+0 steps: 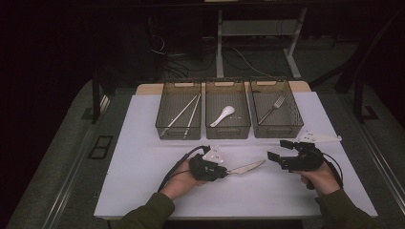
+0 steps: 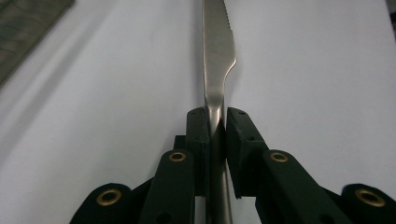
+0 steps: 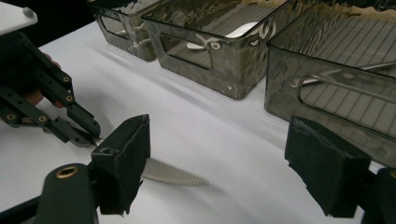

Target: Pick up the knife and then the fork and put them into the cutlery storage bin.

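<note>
1. The knife [image 1: 247, 167] lies low over the white table [image 1: 143, 167], near its front middle, its handle clamped between the pads of the left gripper [image 1: 224, 171]; the left gripper view shows the jaws clenched on the handle, with the serrated blade [image 2: 217, 46] running away from them.
2. The blade tip points toward the right gripper [image 1: 278, 150], which hovers just beyond it with its jaws spread wide and nothing between them; in the right gripper view the serrated edge [image 3: 175, 177] lies on the table between the two pads.
3. Behind the hands, three smoky see-through bins stand side by side at the far edge: the left bin [image 1: 163, 125] holds chopsticks [image 1: 184, 114], the middle bin [image 1: 228, 130] a white spoon [image 1: 222, 116], the right bin [image 1: 299, 119] a fork [image 1: 272, 109].
4. The table top is plain white and matte, resting on a wooden board [image 1: 143, 88] whose far corners show behind the bins.
5. The room is dark; a grey floor [image 1: 62, 157] surrounds the table, and cables and white desk legs [image 1: 219, 47] stand beyond.
6. No readable writing shows, though the dim light may hide small marks.
7. Bare table lies open to the left, the right and the front of the grippers.
</note>
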Action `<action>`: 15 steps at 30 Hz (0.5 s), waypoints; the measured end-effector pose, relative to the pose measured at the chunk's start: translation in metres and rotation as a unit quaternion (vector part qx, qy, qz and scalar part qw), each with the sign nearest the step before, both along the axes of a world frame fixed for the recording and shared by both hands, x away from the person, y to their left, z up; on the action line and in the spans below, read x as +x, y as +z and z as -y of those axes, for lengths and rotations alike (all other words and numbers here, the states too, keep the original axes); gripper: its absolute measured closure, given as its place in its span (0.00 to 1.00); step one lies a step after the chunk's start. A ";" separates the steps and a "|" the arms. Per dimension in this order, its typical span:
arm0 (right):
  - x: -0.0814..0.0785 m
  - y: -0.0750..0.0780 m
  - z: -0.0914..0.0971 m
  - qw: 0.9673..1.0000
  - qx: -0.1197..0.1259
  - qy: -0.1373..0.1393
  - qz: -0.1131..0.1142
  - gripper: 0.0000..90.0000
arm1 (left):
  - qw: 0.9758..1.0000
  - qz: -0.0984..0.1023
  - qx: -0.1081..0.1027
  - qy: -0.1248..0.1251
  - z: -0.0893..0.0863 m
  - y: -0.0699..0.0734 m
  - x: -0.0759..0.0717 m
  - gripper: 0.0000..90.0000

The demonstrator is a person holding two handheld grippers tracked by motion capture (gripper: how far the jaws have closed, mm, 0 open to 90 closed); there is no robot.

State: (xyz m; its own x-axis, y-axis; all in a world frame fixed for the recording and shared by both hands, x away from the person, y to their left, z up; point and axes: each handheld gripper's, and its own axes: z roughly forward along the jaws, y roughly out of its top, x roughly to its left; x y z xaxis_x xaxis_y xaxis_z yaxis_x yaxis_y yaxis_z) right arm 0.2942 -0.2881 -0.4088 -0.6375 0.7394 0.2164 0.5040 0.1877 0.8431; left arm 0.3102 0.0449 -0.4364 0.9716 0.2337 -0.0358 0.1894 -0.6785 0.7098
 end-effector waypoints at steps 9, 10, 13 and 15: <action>-0.002 0.004 -0.001 1.000 0.009 0.011 0.000 0.24 | 0.998 0.011 -0.052 0.017 -0.010 0.020 -0.003 0.88; -0.002 0.005 -0.001 1.000 0.009 0.015 0.000 0.23 | 0.998 0.014 -0.057 0.019 -0.011 0.022 -0.004 0.88; -0.003 0.007 -0.003 1.000 0.011 0.025 0.004 0.22 | 0.997 0.018 -0.075 0.026 -0.014 0.028 -0.004 0.88; -0.005 0.009 -0.006 0.999 0.015 0.029 0.005 0.21 | 0.996 0.025 -0.084 0.031 -0.017 0.032 -0.004 0.88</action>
State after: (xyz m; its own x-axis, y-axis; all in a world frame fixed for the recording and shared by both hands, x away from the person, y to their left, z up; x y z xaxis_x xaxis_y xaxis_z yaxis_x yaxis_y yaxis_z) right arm 0.2896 -0.2823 -0.4001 -0.6809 0.6945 0.2324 0.4854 0.1903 0.8533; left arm 0.3060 0.0621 -0.4040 0.9568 0.2888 -0.0320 0.1899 -0.5381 0.8212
